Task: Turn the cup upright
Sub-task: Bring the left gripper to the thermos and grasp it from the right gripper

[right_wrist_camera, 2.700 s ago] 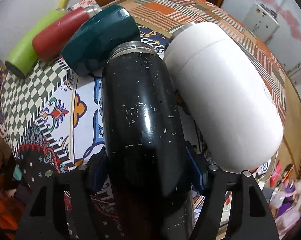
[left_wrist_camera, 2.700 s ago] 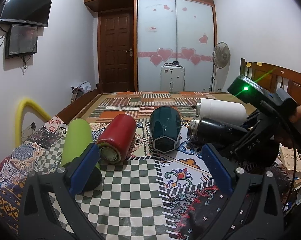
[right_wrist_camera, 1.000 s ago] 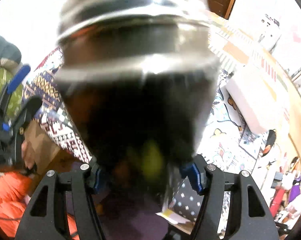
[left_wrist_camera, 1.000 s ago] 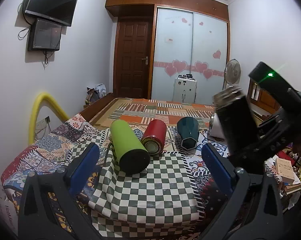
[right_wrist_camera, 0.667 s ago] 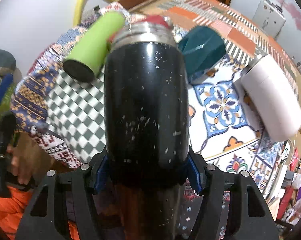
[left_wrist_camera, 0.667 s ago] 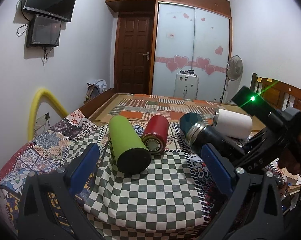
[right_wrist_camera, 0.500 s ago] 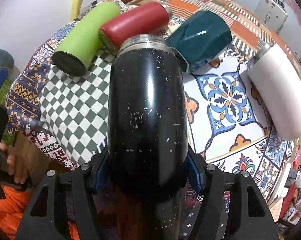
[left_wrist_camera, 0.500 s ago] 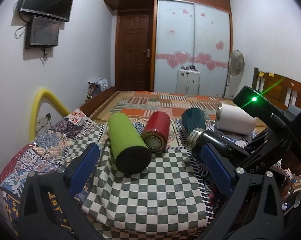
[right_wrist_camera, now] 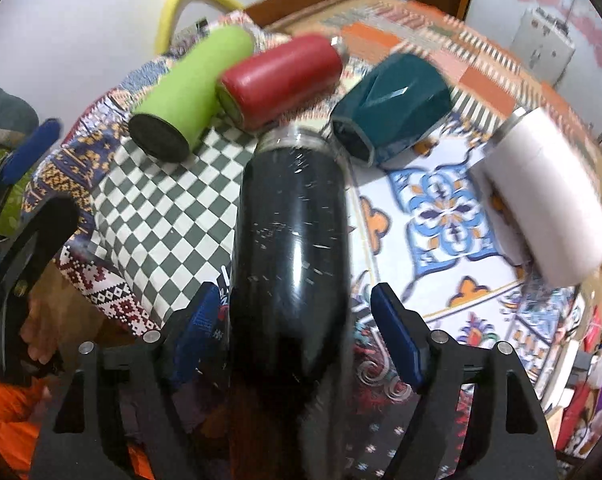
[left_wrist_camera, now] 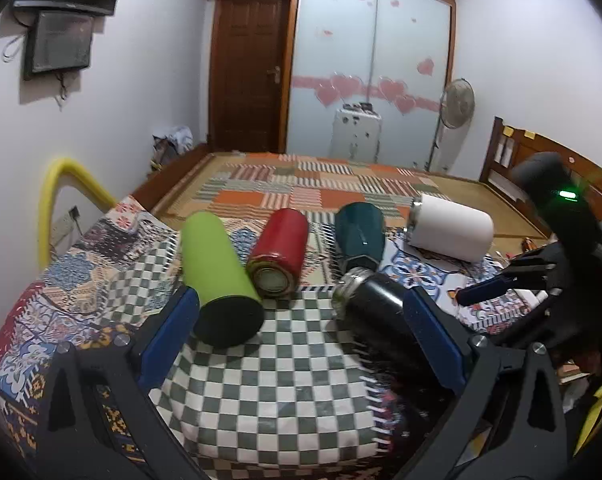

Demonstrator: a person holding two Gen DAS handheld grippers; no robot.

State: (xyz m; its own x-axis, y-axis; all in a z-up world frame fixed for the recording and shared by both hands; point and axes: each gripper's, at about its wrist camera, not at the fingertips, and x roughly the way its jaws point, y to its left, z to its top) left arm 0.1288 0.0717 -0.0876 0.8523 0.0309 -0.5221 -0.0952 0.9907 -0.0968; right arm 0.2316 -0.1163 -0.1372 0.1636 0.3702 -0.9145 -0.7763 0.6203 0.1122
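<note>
A black speckled cup [right_wrist_camera: 289, 248] with a silver rim lies on its side on the checkered cloth [left_wrist_camera: 277, 380], rim pointing away; it also shows in the left wrist view [left_wrist_camera: 377, 320]. My right gripper [right_wrist_camera: 297, 324] is open, its blue pads standing apart on either side of the cup's base with gaps showing. My left gripper [left_wrist_camera: 301, 336] is open and empty, hovering over the front of the bed. A green cup [left_wrist_camera: 217, 272], a red cup [left_wrist_camera: 277, 252], a teal cup [left_wrist_camera: 359, 236] and a white cup [left_wrist_camera: 449, 232] all lie on their sides.
The cups lie on a bed covered with patterned cloths [right_wrist_camera: 441, 216]. A yellow padded rail [left_wrist_camera: 57, 196] stands at the left edge. A wooden headboard [left_wrist_camera: 541, 160] is at the right. The right gripper's body [left_wrist_camera: 557, 248] sits at the bed's right.
The right gripper lowered the black cup onto the checkered cloth and opened its jaws, letting the cup go. The left gripper moved a little closer to the bed.
</note>
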